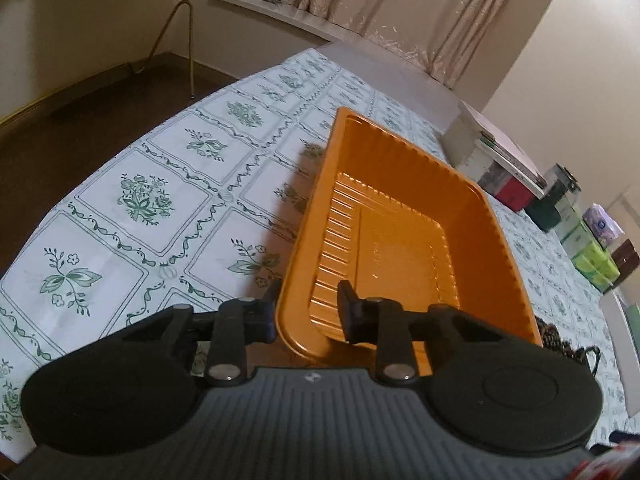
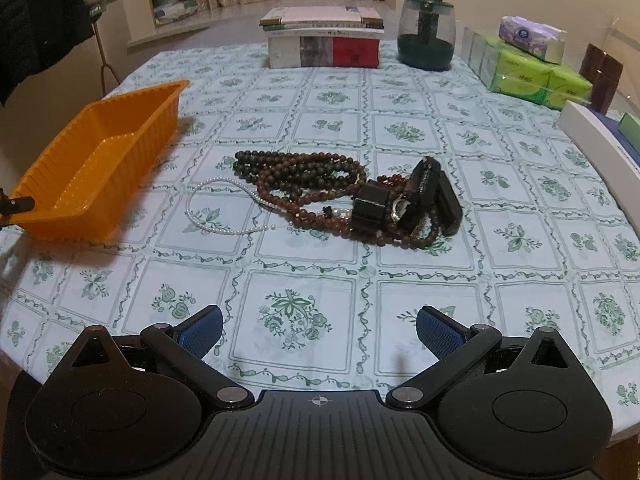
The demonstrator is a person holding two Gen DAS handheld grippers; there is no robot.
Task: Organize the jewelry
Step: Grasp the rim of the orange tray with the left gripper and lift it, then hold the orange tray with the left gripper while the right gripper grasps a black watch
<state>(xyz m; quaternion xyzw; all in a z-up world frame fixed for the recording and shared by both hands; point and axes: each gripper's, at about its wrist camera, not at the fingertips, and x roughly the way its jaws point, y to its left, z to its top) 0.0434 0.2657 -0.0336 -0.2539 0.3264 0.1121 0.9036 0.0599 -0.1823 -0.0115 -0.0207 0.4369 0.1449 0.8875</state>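
Note:
An empty orange plastic tray [image 1: 404, 216] lies on the floral tablecloth; it also shows at the left in the right wrist view [image 2: 96, 164]. My left gripper [image 1: 306, 304] straddles the tray's near wall, one finger outside and one inside, closed on the rim. A pile of jewelry lies mid-table: dark and brown bead strands [image 2: 304, 180], a white pearl necklace [image 2: 216, 208] and black chunky bracelets [image 2: 420, 200]. My right gripper [image 2: 318, 330] is open and empty, low over the table's near edge, well short of the pile.
At the back stand a stack of books [image 2: 324, 36], a dark glass jar [image 2: 426, 34], green tissue packs [image 2: 532, 72] and a white box [image 2: 592, 128] at the right. The floor drops away past the table's left edge [image 1: 100, 152].

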